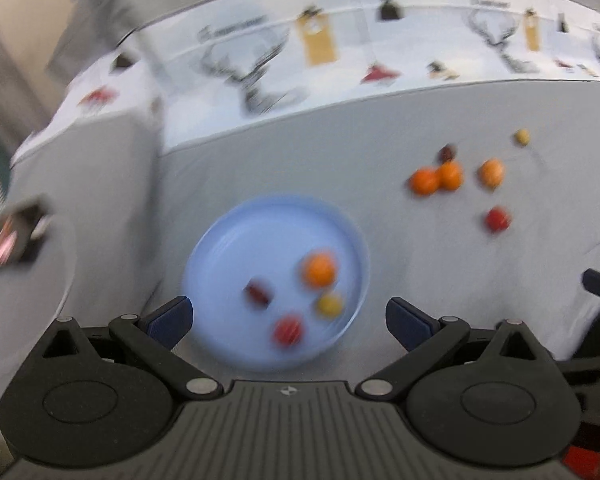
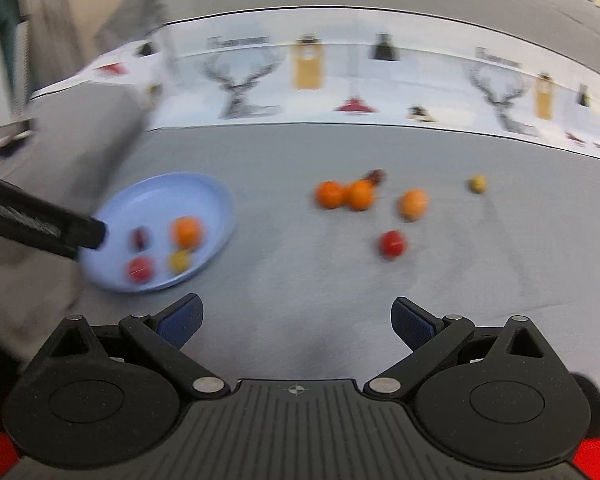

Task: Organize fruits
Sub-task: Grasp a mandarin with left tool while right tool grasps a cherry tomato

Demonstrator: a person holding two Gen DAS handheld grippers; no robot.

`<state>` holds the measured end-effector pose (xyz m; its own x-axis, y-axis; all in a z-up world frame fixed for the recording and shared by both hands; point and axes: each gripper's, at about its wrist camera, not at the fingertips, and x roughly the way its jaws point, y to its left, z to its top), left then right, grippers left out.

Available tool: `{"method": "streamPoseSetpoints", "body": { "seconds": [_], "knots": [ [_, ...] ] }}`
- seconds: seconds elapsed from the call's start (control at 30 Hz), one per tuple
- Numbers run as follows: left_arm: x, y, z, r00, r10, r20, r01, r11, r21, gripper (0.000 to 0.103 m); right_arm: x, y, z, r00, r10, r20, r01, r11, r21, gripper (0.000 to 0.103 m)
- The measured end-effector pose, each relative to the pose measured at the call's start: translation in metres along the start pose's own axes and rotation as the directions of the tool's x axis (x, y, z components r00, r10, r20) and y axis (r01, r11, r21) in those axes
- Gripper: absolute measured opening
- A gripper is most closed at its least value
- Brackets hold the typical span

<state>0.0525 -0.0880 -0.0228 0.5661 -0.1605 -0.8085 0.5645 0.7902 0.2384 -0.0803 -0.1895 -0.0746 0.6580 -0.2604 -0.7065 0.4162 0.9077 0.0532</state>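
Left wrist view: left gripper [image 1: 288, 322] hangs wide and empty over the blue plate [image 1: 220, 236] collecting 4 fruits; right gripper [image 2: 296, 320], equally wide, faces 6 loose fruits [image 2: 360, 195] far right.

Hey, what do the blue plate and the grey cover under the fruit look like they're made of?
The blue plate looks like moulded plastic: one even pastel colour, a smooth raised rim and a dull sheen, though blur leaves glazed ceramic possible. The grey cover looks like woven cloth with a matte finish: it shows soft creases and drapes over the left edge.
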Motion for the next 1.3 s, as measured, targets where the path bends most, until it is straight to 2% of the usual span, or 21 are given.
{"method": "streamPoseSetpoints", "body": {
  "seconds": [0.2, 0.4, 0.53, 0.7, 0.9, 0.93, 0.97, 1.0, 1.03, 1.1, 1.2, 1.3],
  "knots": [
    [0.058, -0.057, 0.053, 0.990, -0.114, 0.080, 0.100, 0.982, 0.161, 0.103, 0.061, -0.047, 0.012, 0.995, -0.093, 0.036, 0.090, 0.994, 0.063, 0.100],
    [0.132, -0.102, 0.077, 0.986, -0.157, 0.050, 0.136, 0.947, 0.290, 0.103, 0.117, -0.069, 0.014, 0.992, -0.120, 0.044, 0.120, 0.993, -0.006, 0.100],
    [0.171, -0.116, 0.083, 0.982, -0.189, 0.004, 0.178, 0.931, 0.318, 0.103, 0.143, -0.074, 0.019, 0.995, -0.098, 0.017, 0.098, 0.995, -0.006, 0.100],
    [0.212, -0.127, 0.084, 0.979, -0.199, -0.051, 0.204, 0.917, 0.342, 0.103, 0.164, -0.078, 0.011, 0.993, -0.121, 0.001, 0.121, 0.992, -0.020, 0.102],
    [0.221, -0.125, 0.094, 0.972, -0.231, -0.043, 0.233, 0.918, 0.322, 0.103, 0.163, -0.078, 0.009, 0.993, -0.117, 0.011, 0.117, 0.993, -0.010, 0.102],
    [0.219, -0.125, 0.093, 0.972, -0.234, -0.033, 0.231, 0.916, 0.328, 0.093, 0.162, -0.079, 0.010, 0.995, -0.100, 0.005, 0.100, 0.995, -0.008, 0.099],
    [0.215, -0.124, 0.092, 0.967, -0.253, -0.027, 0.247, 0.910, 0.334, 0.062, 0.158, -0.080, 0.011, 0.998, -0.069, 0.003, 0.069, 0.998, -0.003, 0.080],
    [0.210, -0.123, 0.091, 0.955, -0.296, -0.031, 0.289, 0.898, 0.332, 0.035, 0.152, -0.079, 0.012, 0.998, -0.057, 0.013, 0.057, 0.998, -0.001, 0.036],
    [0.206, -0.122, 0.091, 0.949, -0.313, -0.041, 0.309, 0.893, 0.328, 0.036, 0.147, -0.078, 0.013, 0.999, -0.052, 0.009, 0.052, 0.999, 0.015, 0.027],
    [0.197, -0.121, 0.087, 0.944, -0.330, -0.017, 0.317, 0.890, 0.327, 0.036, 0.143, -0.081, 0.011, 1.000, -0.021, 0.000, 0.021, 0.997, 0.070, 0.027],
    [0.181, -0.120, 0.079, 0.960, -0.278, 0.026, 0.251, 0.899, 0.360, 0.036, 0.138, -0.079, 0.014, 0.998, -0.057, 0.015, 0.056, 0.997, 0.049, 0.027],
    [0.154, -0.105, 0.076, 0.965, -0.259, 0.045, 0.235, 0.926, 0.296, 0.036, 0.121, -0.083, 0.020, 0.995, -0.086, 0.047, 0.083, 0.994, 0.073, 0.027]
  ]
}}
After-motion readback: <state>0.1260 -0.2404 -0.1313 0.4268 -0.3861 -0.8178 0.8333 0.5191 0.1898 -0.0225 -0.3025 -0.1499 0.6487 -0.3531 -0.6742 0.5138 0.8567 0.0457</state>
